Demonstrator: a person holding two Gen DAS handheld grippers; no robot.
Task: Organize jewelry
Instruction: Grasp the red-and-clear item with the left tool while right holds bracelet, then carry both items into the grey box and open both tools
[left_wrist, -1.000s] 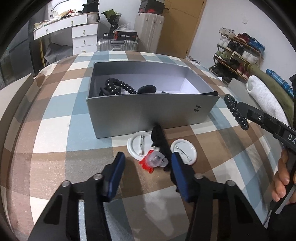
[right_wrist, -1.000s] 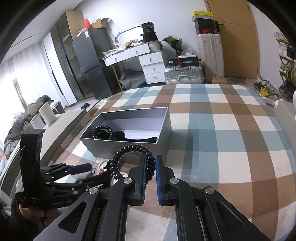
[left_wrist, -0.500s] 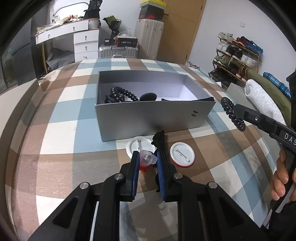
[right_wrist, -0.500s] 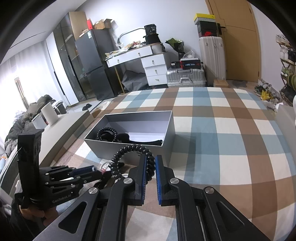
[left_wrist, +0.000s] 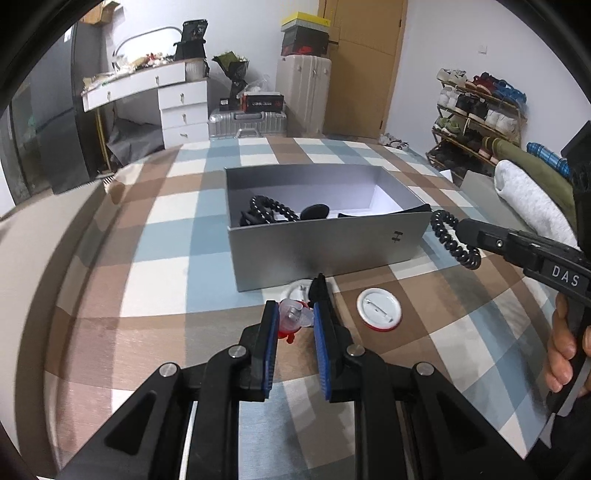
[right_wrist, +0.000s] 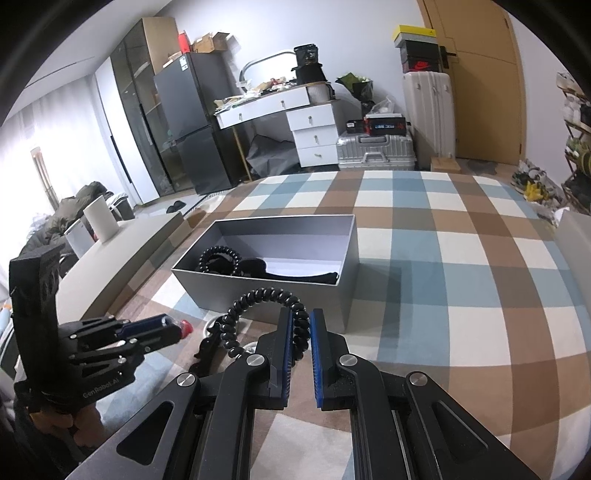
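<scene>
My left gripper (left_wrist: 295, 314) is shut on a small red and clear plastic piece (left_wrist: 291, 319), just above the checked cloth in front of the grey box (left_wrist: 325, 251). From the right wrist view that gripper (right_wrist: 173, 326) shows at the left, with the red piece (right_wrist: 185, 326) at its tips. My right gripper (right_wrist: 301, 321) is shut on a black coil band (right_wrist: 258, 295) and holds it near the box's front right corner. In the left wrist view this gripper (left_wrist: 461, 230) carries the coil band (left_wrist: 452, 240). Inside the box lie a black bead bracelet (left_wrist: 269, 212) and other dark pieces.
Two white round badges lie in front of the box, one (left_wrist: 378, 308) in full view and one (left_wrist: 301, 290) partly behind my left fingers. A black item (left_wrist: 317, 288) lies between them. The checked cloth (left_wrist: 166, 258) covers the surface. Furniture, suitcases and a shoe rack stand behind.
The left jaws have closed from wide open onto the red and clear piece, and the left view has tilted up a little. The right gripper with its coil band has stayed put.
</scene>
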